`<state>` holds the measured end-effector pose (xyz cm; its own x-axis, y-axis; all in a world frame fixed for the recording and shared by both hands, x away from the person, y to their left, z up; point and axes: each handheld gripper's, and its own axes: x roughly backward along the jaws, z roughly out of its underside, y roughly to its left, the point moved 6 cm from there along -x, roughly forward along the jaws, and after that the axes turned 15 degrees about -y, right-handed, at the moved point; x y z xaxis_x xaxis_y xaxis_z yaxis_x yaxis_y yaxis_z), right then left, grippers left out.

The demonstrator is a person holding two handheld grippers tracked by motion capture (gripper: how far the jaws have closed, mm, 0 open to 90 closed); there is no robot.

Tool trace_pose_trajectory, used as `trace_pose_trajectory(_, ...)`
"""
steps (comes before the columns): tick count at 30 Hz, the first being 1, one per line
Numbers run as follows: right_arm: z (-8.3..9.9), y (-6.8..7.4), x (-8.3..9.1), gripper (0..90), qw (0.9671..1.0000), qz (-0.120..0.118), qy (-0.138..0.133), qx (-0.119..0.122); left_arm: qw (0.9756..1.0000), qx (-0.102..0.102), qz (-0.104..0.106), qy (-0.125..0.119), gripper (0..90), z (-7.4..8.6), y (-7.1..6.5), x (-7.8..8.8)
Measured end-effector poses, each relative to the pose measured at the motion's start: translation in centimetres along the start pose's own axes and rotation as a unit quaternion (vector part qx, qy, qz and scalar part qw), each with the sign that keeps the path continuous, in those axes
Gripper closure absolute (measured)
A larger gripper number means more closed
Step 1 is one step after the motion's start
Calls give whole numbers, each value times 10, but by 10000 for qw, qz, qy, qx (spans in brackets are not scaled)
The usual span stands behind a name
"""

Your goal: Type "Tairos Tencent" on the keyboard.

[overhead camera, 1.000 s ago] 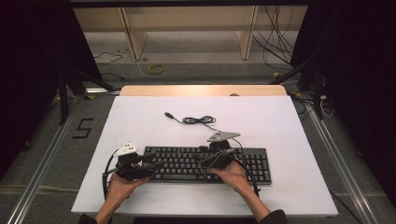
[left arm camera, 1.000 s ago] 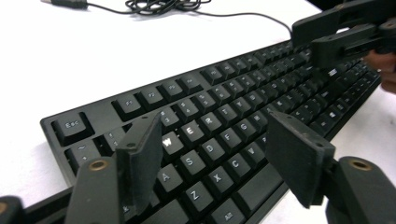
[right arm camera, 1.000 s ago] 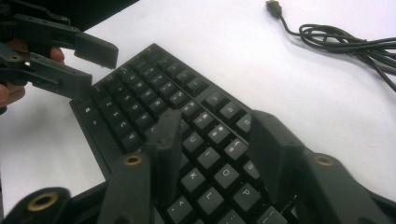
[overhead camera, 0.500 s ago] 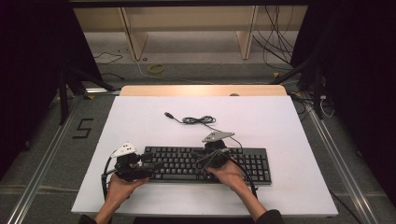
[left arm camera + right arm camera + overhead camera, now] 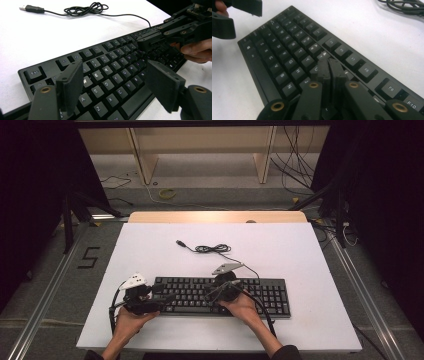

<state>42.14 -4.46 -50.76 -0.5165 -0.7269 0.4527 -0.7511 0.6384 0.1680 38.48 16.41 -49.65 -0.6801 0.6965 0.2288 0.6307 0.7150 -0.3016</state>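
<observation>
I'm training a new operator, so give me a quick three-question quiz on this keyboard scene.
1. True or false: the right gripper has its jaws pressed together with nothing between them.
2. Multiple choice: where does the USB plug of the keyboard lie? A) on the white table beyond the keyboard, B) on the floor, C) between the left gripper's jaws.
3. Fill in: the left gripper hovers over the keyboard's ____ end, as the person sees it.

Key: 1 true; its jaws have just been closing, tips over the keys. 2 A. 3 left, jaws wide apart.
</observation>
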Motion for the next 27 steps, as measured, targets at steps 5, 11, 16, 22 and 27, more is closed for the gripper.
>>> trace_pose_trajectory(5,3,0,-3,899,9999,9,92,48,10000,-8,9,23,305,0,0,0)
trace_pose_trajectory(11,6,-1,-5,900,9999,21,144,55,10000,7,-1,25,304,0,0,0)
trace_pose_trajectory(16,9,-1,-7,900,9998,16,209,24,10000,0,-1,50,304,1,1,0)
trace_pose_trajectory(22,10,-1,-8,900,9998,24,208,10,10000,30,-7,24,304,1,1,0)
trace_pose_trajectory(27,8,-2,-6,900,9999,12,134,-67,10000,19,-9,31,305,1,1,-1)
